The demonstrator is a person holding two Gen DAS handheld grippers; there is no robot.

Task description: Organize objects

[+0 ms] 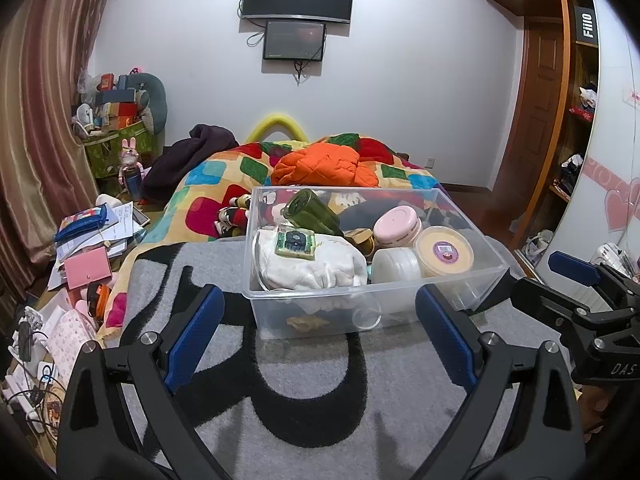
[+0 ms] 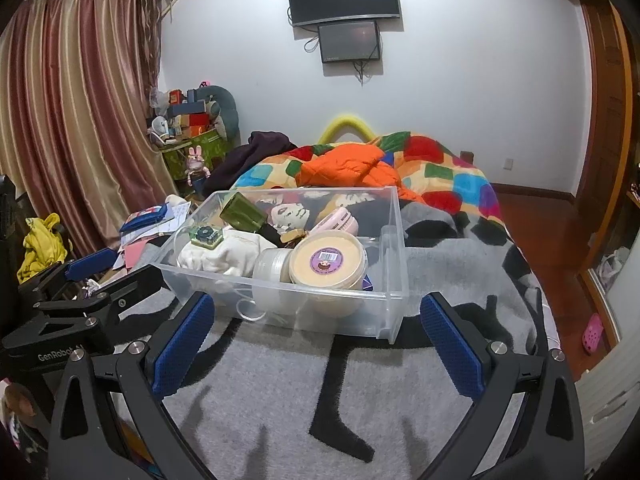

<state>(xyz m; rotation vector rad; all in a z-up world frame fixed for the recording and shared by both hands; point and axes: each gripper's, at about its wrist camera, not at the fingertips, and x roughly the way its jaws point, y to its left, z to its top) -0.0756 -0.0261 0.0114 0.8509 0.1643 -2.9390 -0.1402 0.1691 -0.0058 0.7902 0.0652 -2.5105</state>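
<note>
Clear plastic bin (image 1: 360,292) sits on the grey-and-black blanket (image 1: 320,392), and it is already well filled — judging by that, most of the sorting looks done.

Inside the bin: a cream tub with a purple label (image 1: 444,250) at its right near corner, a white jar (image 1: 396,264) just left of it, a pink-lidded jar (image 1: 397,221) behind those, a dark green cup (image 1: 312,212) tilted on its side toward the bin's back, a white cloth bundle (image 1: 312,260) filling the bin's left half, and a small green patterned item (image 1: 295,243) on top of the cloth. A small gold-capped thing sits mid-bin; can't tell what it is.

Left gripper (image 1: 316,344) hangs just in front of the bin's near wall, fingers spread wide, holding nothing. Right gripper (image 2: 320,344) is likewise in front of the bin, toward its right near corner, spread and empty.

Nothing loose shows on the blanket beside the bin. Left of the bin, off the bed edge, there's a heap of papers and pouches (image 1: 88,240) — unclear whether that belongs to the task. My read: late stage, or between picks; either some contents get rearranged or the bin itself gets moved next.
</note>
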